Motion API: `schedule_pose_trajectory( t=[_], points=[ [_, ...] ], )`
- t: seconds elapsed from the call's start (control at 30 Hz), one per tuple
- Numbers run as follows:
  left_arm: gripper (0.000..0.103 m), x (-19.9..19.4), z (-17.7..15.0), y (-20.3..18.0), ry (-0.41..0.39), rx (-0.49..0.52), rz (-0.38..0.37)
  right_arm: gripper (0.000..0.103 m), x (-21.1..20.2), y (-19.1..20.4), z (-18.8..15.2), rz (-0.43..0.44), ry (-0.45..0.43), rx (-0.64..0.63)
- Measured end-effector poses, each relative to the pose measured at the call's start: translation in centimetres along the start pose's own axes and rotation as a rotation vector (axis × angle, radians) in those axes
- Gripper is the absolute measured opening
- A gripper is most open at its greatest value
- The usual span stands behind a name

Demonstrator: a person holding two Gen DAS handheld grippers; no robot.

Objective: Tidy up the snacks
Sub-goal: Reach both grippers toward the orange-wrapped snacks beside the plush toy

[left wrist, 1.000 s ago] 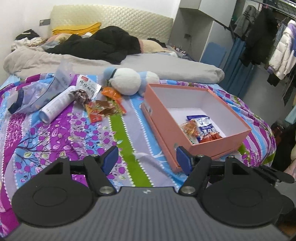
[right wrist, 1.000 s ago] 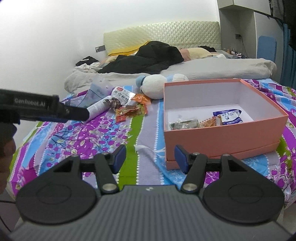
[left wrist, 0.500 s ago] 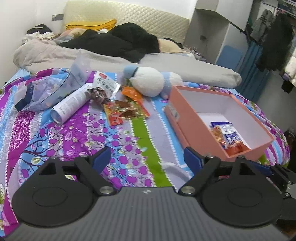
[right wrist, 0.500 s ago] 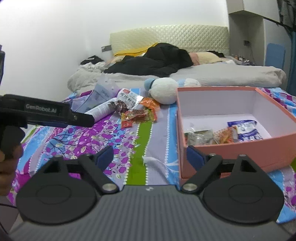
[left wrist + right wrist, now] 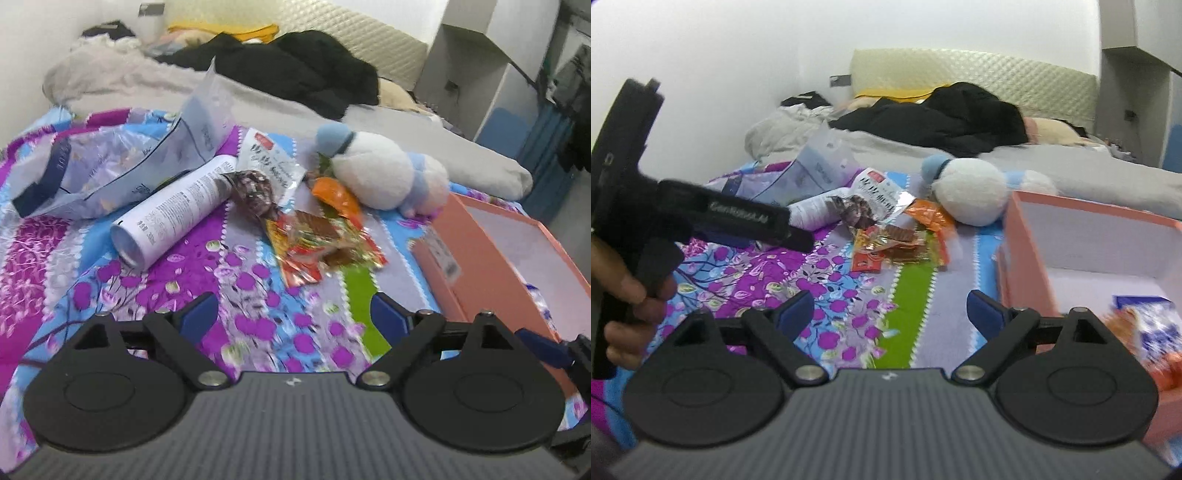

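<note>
Left gripper (image 5: pixel 290 319): jaws spread wide, holding nothing, hanging over the flowered bedspread (image 5: pixel 155 273). Right gripper (image 5: pixel 890 312): jaws likewise wide apart and empty, above the green stripe of the same bedspread.

Just ahead of the left jaws, slightly right of centre: a loose pile of red and brown snack packets (image 5: pixel 317 240), lying flat on the bed. Touching the far edge of that pile, an orange packet (image 5: pixel 336 192). Ahead and left of the jaws: a white tube (image 5: pixel 173 212) on its side, open end toward the camera, with a dark patterned wrapper (image 5: pixel 255 190) at its far end and a white printed snack bag (image 5: pixel 269 162) behind that. Farther left, a crumpled clear plastic bag (image 5: pixel 122 162).

To the right of both jaws: a pink box (image 5: pixel 509 254), open on top, near wall close beside the right-hand finger in each view. Inside it, seen from the right wrist, a blue and white packet (image 5: pixel 1152 321) with orange packets (image 5: pixel 1167 365) beside it, blurred.

Beyond the snack pile, against the far corner of the box: a white and blue plush toy (image 5: pixel 384 173). Farthest back: a grey blanket (image 5: pixel 406 129) and black clothing (image 5: pixel 303 70) near the headboard.

At left in the right wrist view: the left hand (image 5: pixel 626 291) wrapped around the black handle.
</note>
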State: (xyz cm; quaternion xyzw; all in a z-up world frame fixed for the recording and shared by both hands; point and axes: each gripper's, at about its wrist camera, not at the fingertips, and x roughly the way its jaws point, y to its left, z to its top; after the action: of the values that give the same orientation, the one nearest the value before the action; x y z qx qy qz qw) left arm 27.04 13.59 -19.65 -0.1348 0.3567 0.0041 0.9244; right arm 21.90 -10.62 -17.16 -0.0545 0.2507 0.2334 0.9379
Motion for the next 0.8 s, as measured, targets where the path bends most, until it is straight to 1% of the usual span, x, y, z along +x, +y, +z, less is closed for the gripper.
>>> schedule_pose_trajectory(
  t=[0.1, 0.2, 0.27, 0.33, 0.43, 0.47, 0.5, 0.57, 0.63, 0.7, 0.8],
  points=[
    [0.091, 3.0, 1.5, 1.0, 0.020, -0.021, -0.031, 0.091, 3.4, 0.0, 0.4, -0.005, 0.010, -0.015],
    [0.089, 5.8, 2.7, 1.6, 0.037, -0.035, -0.061, 0.090, 6.7, -0.5, 0.7, -0.019, 0.022, 0.013],
    [0.083, 7.5, 3.3, 1.7, 0.053, -0.054, -0.086, 0.079, 8.9, -0.9, 0.6, -0.049, 0.030, 0.039],
    [0.078, 9.1, 3.8, 2.0, 0.069, -0.082, -0.124, 0.077, 11.1, -1.6, 0.5, -0.083, 0.049, 0.086],
    [0.073, 10.9, 4.1, 2.5, 0.099, -0.150, -0.192, 0.072, 13.7, -2.7, -0.1, -0.114, 0.058, 0.176],
    [0.071, 11.4, 4.2, 2.7, 0.109, -0.174, -0.203, 0.071, 14.6, -3.1, -0.2, -0.130, 0.065, 0.208],
    [0.070, 11.8, 4.3, 2.8, 0.119, -0.200, -0.210, 0.070, 15.1, -3.3, -0.3, -0.139, 0.068, 0.235],
    [0.066, 12.7, 4.3, 3.3, 0.149, -0.260, -0.246, 0.070, 16.0, -4.0, -0.5, -0.146, 0.046, 0.294],
    [0.065, 13.3, 4.2, 3.8, 0.171, -0.306, -0.270, 0.069, 16.7, -4.6, -0.7, -0.139, 0.049, 0.338],
    [0.062, 13.9, 4.2, 4.0, 0.191, -0.336, -0.279, 0.069, 17.2, -5.1, -0.8, -0.132, 0.045, 0.355],
    [0.061, 14.5, 4.1, 4.5, 0.201, -0.396, -0.315, 0.069, 17.7, -5.7, -0.6, -0.121, 0.037, 0.372]
  ],
)
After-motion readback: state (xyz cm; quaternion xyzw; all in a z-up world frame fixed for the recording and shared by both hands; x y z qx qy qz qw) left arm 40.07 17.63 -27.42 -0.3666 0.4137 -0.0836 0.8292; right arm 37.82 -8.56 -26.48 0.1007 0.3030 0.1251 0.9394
